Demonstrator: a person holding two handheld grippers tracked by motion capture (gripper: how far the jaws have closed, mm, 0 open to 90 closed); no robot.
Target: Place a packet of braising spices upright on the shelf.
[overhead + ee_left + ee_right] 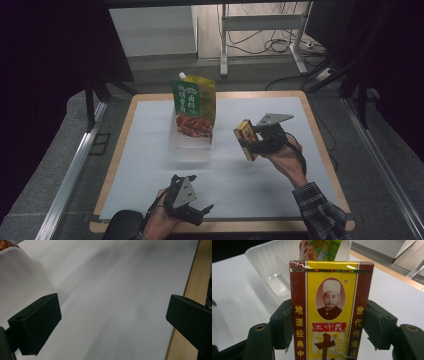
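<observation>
Two grippers over the white surface (150, 150): one loaded, one empty.

My right gripper (248, 140) has its jaws clamped on the long sides of a yellow-and-maroon box (329, 307), held above the surface right of centre. Just left and farther off stands a clear tray (192, 145) with a green sauce pouch (195, 107) upright in it. My left gripper (197, 212) hovers at the near edge, jaws wide apart, empty. I judge the risk is the box clipping the tray rim or tipping the tall pouch if I come in low. There is open room on the near left; the wooden border (197, 282) lies close to my left gripper.
</observation>
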